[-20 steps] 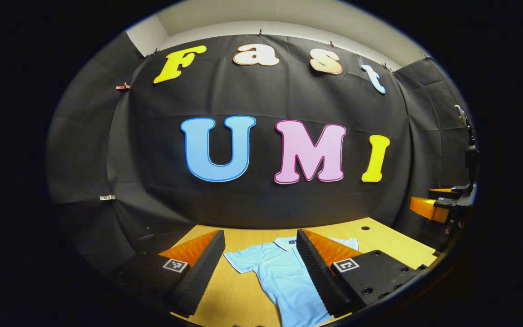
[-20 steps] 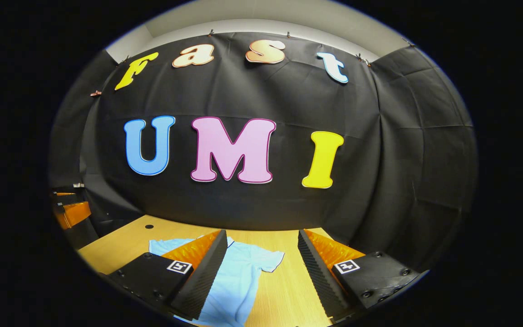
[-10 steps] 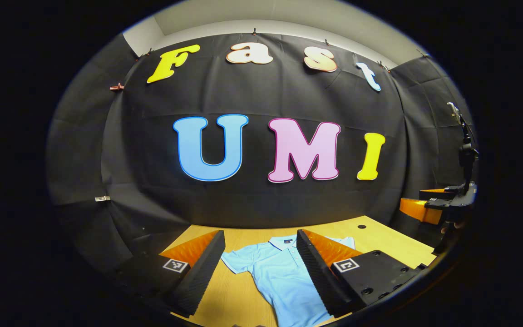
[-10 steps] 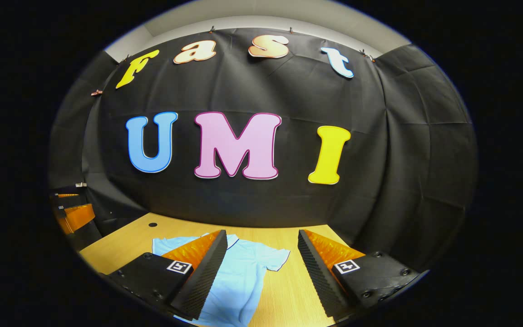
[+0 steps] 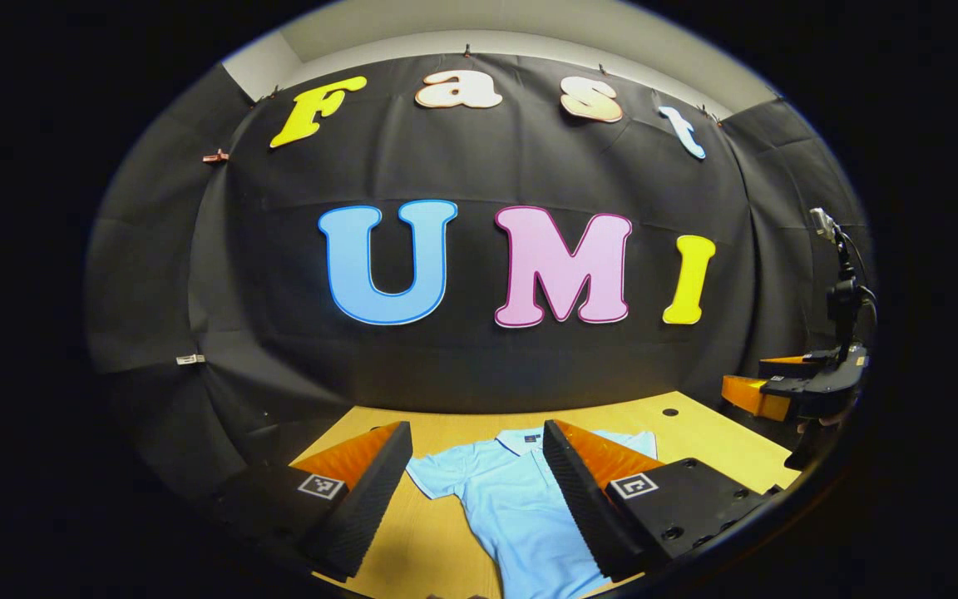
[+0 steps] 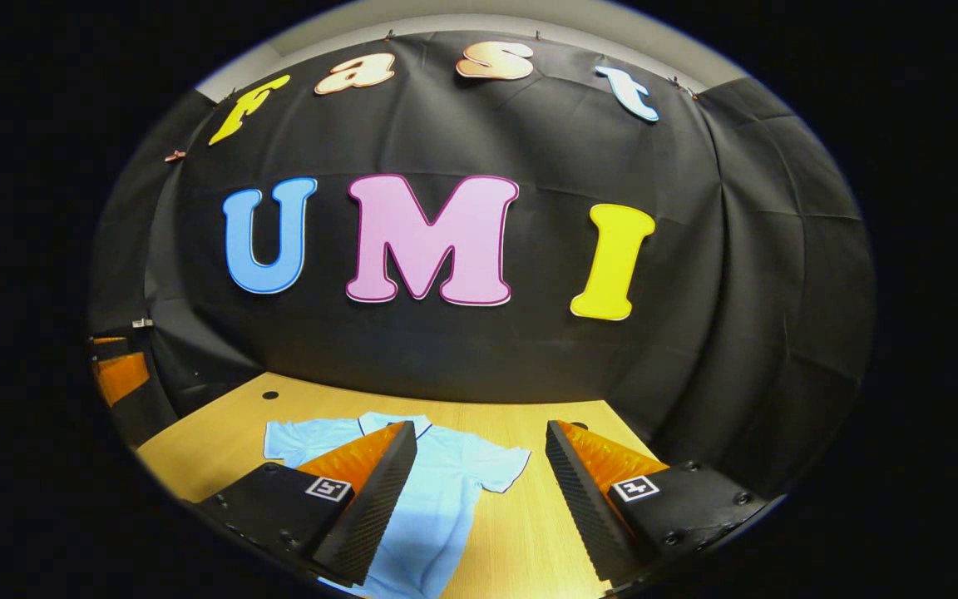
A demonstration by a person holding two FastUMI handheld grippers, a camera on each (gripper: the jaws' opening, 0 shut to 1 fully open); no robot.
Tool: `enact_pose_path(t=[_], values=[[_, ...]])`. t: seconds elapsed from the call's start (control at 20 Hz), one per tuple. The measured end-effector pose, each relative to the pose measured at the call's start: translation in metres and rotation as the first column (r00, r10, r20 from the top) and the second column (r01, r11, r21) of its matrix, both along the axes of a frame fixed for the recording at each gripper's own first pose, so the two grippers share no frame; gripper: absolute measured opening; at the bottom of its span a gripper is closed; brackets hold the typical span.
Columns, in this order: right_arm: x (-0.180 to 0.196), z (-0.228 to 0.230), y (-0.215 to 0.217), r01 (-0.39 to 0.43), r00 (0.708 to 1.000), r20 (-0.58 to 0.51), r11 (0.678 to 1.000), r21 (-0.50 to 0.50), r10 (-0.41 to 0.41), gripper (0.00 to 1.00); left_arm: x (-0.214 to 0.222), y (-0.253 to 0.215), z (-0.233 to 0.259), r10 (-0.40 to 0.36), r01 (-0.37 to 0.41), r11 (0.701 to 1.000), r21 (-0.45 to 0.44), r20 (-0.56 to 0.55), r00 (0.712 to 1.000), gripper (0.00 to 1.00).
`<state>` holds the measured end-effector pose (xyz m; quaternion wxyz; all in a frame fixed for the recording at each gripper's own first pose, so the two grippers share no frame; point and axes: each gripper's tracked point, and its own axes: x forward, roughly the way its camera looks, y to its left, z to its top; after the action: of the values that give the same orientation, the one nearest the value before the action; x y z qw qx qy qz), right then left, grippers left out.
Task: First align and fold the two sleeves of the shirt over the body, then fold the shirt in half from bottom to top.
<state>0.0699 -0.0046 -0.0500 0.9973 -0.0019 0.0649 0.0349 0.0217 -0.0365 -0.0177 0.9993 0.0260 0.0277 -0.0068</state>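
- Your right tongs (image 6: 479, 499) have tipped down since a second ago; more worktop (image 6: 221, 433) in view.
- Both tongs, left (image 5: 475, 491) included: wide open, empty, above the worktop.
- Shirt (image 5: 512, 499) lies flat, unfolded, collar toward the wall.

A light blue polo shirt (image 5: 520, 499) is being shown lying flat and face up on the wooden table (image 5: 695, 428), with its collar (image 5: 520, 439) pointing toward the far edge. Both short sleeves are being seen spread outward, not yet folded over the body: one sleeve (image 5: 437, 472) in the left gripper view, the other sleeve (image 6: 500, 466) in the right gripper view. A dark trim is being seen along the collar and the sleeve hems.
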Motion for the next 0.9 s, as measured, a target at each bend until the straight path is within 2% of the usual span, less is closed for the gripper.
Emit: enact_pose_path(t=[0.4, 0.65, 0.9], values=[[0.055, -0.028, -0.008, -0.031, 0.997, -0.071, 1.000, 0.003, 0.031, 0.98, 0.019, 0.015, -0.020, 0.107, -0.108, 0.994, -0.003, -0.052, 0.993, 1.00], [0.096, -0.060, -0.017, -0.029, 0.987, -0.157, 0.999, 0.035, 0.034, 0.98, 0.027, 0.021, -0.028, 0.168, -0.167, 0.986, 0.015, -0.073, 0.983, 1.00], [0.138, -0.096, -0.025, -0.030, 0.974, -0.225, 0.999, 0.020, 0.033, 0.98, 0.030, 0.030, -0.034, 0.232, -0.230, 0.973, 0.036, -0.089, 0.969, 1.00]])
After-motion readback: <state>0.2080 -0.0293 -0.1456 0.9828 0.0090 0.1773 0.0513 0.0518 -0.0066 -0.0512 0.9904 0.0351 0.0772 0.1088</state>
